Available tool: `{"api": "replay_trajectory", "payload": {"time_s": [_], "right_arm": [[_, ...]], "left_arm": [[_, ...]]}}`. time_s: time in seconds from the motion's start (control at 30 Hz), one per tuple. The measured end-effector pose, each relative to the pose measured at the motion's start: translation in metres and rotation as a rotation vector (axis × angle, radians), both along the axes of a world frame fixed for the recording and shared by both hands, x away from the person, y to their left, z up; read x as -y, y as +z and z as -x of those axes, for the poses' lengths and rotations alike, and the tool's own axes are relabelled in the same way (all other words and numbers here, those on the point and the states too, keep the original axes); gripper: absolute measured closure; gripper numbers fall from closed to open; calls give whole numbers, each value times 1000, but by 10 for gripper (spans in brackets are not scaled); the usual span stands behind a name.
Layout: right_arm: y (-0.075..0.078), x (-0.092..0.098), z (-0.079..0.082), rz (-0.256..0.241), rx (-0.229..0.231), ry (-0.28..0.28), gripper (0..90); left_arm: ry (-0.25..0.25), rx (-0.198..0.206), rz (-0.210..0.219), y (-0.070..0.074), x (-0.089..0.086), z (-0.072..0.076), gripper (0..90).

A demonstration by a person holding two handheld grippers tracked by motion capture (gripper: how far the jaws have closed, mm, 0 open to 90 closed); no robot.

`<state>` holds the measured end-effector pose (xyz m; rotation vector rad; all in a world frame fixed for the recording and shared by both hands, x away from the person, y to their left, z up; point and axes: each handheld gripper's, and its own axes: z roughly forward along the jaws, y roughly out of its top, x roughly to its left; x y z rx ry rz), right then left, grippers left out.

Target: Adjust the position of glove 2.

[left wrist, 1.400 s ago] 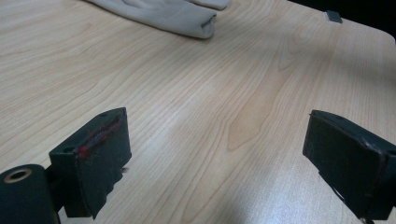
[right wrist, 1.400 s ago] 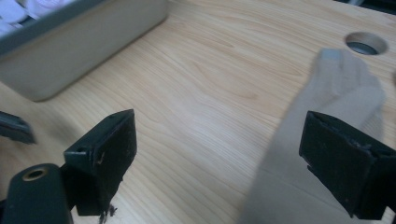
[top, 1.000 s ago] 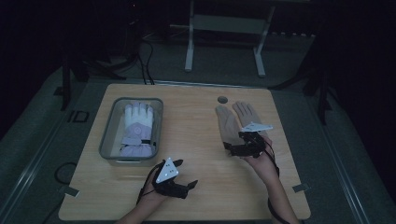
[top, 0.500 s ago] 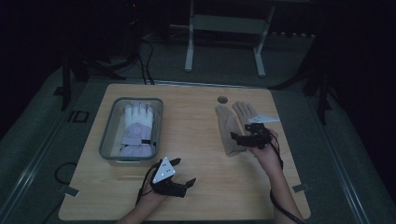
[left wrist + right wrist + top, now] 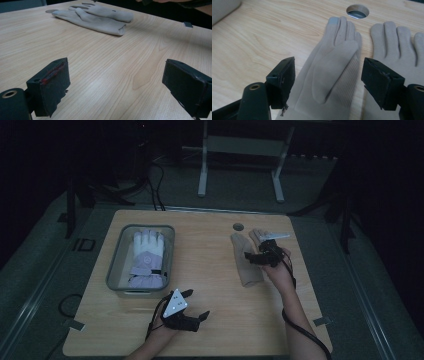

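Since a second ago the right gripper (image 5: pixel 261 256) has travelled up the table, over the beige gloves, while the left gripper (image 5: pixel 192 305) has barely shifted. The nearer beige glove (image 5: pixel 332 70) lies flat, fingers toward the round table hole (image 5: pixel 357 11), between the right gripper's spread jaws; the second beige glove (image 5: pixel 397 47) lies just beside it. The left gripper rests with jaws wide apart over bare wood at the near edge. A clear bin (image 5: pixel 116 265) on the left holds a white-and-lilac glove (image 5: pixel 146 257).
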<state>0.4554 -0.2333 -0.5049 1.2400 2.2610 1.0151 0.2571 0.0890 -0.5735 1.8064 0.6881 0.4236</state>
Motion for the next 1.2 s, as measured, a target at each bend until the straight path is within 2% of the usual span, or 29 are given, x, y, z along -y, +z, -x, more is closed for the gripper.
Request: {"api": "replay_trajectory", "payload": {"time_s": [0.27, 0.33, 0.5, 0.57, 0.6, 0.63, 0.7, 0.73, 0.77, 0.83, 0.9, 0.97, 1.1, 1.2], "right_arm": [[-15, -6, -18, 30, -31, -27, 286], [-23, -8, -23, 44, -51, -44, 290], [-33, -11, -28, 81, -63, -52, 291], [-42, -11, -30, 103, -90, -55, 348], [-45, -12, -30, 109, -80, -53, 351], [-45, -12, -29, 114, -74, -57, 390], [-43, -13, -28, 122, -71, -85, 513], [-42, -14, -27, 129, -72, -93, 626], [-42, -15, -27, 129, -75, -96, 693], [-41, -16, -26, 120, -88, -114, 765], [-38, -18, -24, 75, -116, -128, 782], [-35, -20, -21, 41, -120, -124, 786], [-24, -29, -10, -13, -110, -109, 786], [-10, -39, 0, -43, -100, -118, 787]], "left_arm": [[-2, 3, -7, 0, 0, 0, 79], [-2, 5, -5, 0, 0, 1, 79], [-4, 3, -2, 0, 0, 0, 79], [-5, 3, -4, 0, 0, 0, 79], [-5, 5, -4, 0, 0, 0, 79], [-5, 5, -5, 0, 0, 0, 79], [-5, 4, -6, 0, 0, 0, 79], [-4, 5, -6, 0, 0, 0, 79], [-4, 6, -4, 0, 0, 1, 79], [-3, 10, 1, 0, 0, 1, 79], [-2, 6, 3, 0, 0, 1, 79], [-2, 1, 4, 0, 0, 0, 79], [-2, 5, 3, 0, 0, 1, 79], [-1, 4, 2, 0, 0, 1, 79]]}}
